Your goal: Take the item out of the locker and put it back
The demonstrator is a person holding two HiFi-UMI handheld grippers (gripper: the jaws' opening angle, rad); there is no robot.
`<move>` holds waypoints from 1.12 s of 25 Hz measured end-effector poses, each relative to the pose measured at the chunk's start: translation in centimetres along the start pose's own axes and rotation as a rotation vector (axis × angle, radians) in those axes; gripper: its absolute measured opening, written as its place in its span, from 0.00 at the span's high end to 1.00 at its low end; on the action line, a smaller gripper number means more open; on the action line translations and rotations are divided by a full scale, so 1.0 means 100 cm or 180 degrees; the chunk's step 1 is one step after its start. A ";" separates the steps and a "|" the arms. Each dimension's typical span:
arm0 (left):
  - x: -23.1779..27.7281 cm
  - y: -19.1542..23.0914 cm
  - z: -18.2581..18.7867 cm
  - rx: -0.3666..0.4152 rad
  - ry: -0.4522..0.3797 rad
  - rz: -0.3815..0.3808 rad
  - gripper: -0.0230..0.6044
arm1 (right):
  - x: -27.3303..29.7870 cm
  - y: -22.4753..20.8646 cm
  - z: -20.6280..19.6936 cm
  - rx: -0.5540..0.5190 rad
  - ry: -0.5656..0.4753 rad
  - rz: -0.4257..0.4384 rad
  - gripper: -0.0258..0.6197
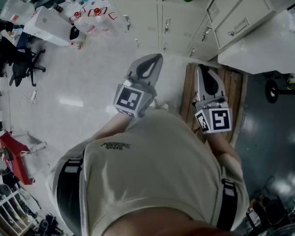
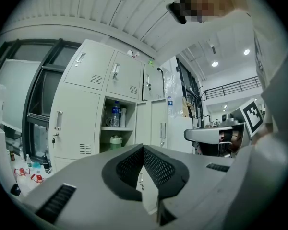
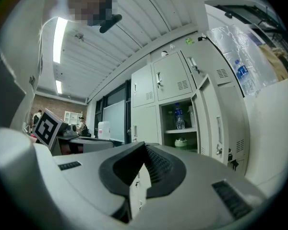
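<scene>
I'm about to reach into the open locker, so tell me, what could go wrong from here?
The left gripper and right gripper both have jaws shut, so reaching in like that could topple the bottle instead of gripping it. A pale container stands close beside the bottle and may get bumped. The open locker door could catch the right gripper.

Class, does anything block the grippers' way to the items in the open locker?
Nothing visible does. The locker door is swung aside; the bottle and green-lidded container sit exposed inside.
</scene>
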State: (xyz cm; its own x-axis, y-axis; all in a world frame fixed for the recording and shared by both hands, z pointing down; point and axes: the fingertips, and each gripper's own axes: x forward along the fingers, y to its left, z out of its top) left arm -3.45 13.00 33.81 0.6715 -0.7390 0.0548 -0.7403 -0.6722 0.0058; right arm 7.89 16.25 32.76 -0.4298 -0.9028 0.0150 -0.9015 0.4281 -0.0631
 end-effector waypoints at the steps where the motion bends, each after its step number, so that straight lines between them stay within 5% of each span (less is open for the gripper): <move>1: 0.001 -0.001 0.000 -0.0001 0.0001 0.0002 0.95 | -0.001 -0.001 0.000 0.0003 -0.0004 0.0008 0.96; 28: 0.014 -0.013 -0.001 0.0096 -0.0032 0.0161 0.95 | -0.001 -0.023 0.003 -0.0112 -0.0143 0.0142 0.96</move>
State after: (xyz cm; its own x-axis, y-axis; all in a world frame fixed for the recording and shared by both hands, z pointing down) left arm -1.55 12.89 34.00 0.6337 -0.7723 0.0444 -0.7720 -0.6350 -0.0268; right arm 9.98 15.34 32.62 -0.4675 -0.8834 -0.0318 -0.8831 0.4683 -0.0276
